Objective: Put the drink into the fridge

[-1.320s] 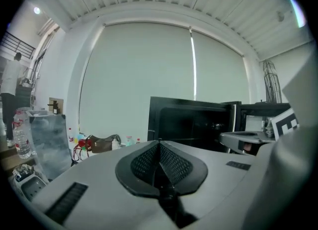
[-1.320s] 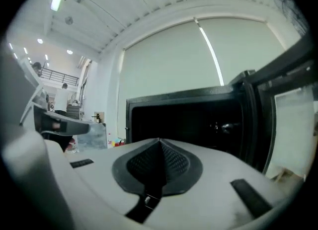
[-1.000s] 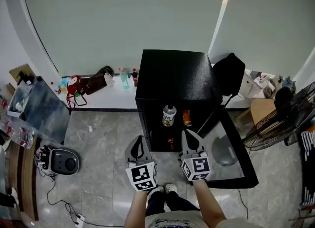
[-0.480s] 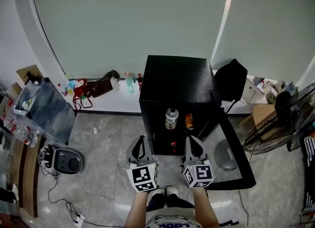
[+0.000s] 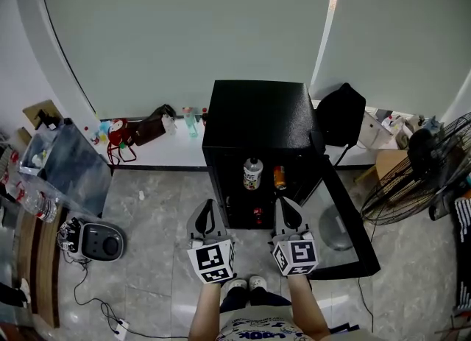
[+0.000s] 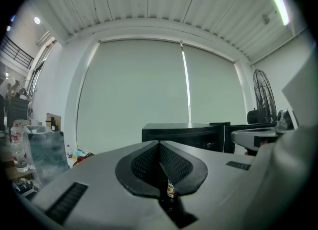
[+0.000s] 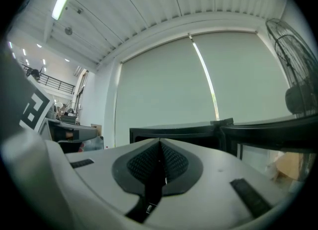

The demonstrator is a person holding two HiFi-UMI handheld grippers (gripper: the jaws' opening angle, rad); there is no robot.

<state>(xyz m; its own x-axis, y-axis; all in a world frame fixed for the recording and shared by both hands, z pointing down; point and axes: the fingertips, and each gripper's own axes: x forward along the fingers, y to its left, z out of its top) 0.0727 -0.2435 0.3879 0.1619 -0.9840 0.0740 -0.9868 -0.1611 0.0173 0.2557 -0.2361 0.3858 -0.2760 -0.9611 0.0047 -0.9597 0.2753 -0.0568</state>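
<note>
A black mini fridge (image 5: 257, 111) stands on the floor with its glass door (image 5: 346, 236) swung open to the right. On its upper shelf stand a white-labelled bottle (image 5: 252, 173) and an orange can (image 5: 280, 177); a small red item (image 5: 256, 214) sits lower down. My left gripper (image 5: 207, 205) and right gripper (image 5: 282, 204) hover side by side just in front of the opening, both shut with nothing between their jaws. In the left gripper view the left gripper (image 6: 159, 147) points at the fridge (image 6: 184, 132), and the bottle (image 6: 170, 190) peeks below the pads. The right gripper (image 7: 160, 147) faces the fridge (image 7: 174, 132).
A standing fan (image 5: 427, 177) and cardboard boxes are at the right. A black bag (image 5: 341, 115) sits beside the fridge. A low ledge (image 5: 169, 148) carries bags and bottles. A robot vacuum (image 5: 99, 242) and cables lie on the floor at left.
The head view has shifted slightly. Both grippers stay shut in about the same place before the open fridge.
</note>
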